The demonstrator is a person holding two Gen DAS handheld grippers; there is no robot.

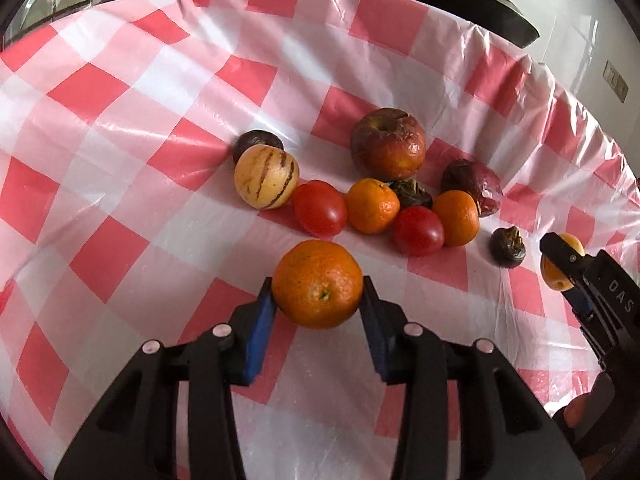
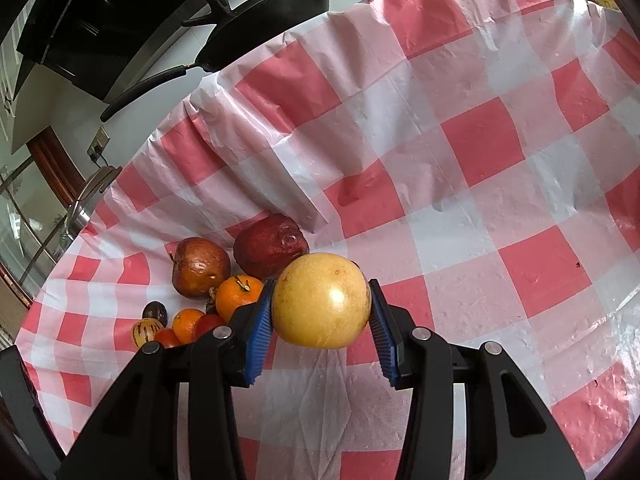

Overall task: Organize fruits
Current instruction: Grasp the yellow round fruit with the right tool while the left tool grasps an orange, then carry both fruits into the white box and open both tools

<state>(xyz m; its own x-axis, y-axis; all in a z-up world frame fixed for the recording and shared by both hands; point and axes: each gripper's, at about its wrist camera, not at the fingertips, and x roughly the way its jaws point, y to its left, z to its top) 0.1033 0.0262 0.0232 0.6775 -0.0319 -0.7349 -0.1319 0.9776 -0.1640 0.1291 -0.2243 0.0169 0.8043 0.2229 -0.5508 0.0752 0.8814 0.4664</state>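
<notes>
The left tool [image 1: 318, 284] grips an orange [image 1: 318, 283] between its blue pads [image 1: 258, 334], the fruit's stem end facing the camera, held above the checked red-and-white cloth [image 1: 120, 184] that covers the surface. The right tool [image 2: 321, 307] is closed on a round yellow fruit [image 2: 321, 306], pinched at its sides by both ribbed pads [image 2: 259, 340], also above the cloth.

Just beyond the orange lies the cluster of loose fruit: two red tomatoes [image 1: 319, 207], two small mandarins [image 1: 372, 206] and a cream melon with dark stripes [image 1: 266, 178], each touching or just beside its neighbour. A dark wrinkled fruit [image 1: 508, 247] sits apart to the right, near the right tool. Behind the cluster rest a wrinkled brownish-red apple [image 1: 388, 144] and a dark red fruit [image 1: 472, 186].

Past the cloth's far edge, a black frying pan [image 2: 276, 12] stands on the white counter.
</notes>
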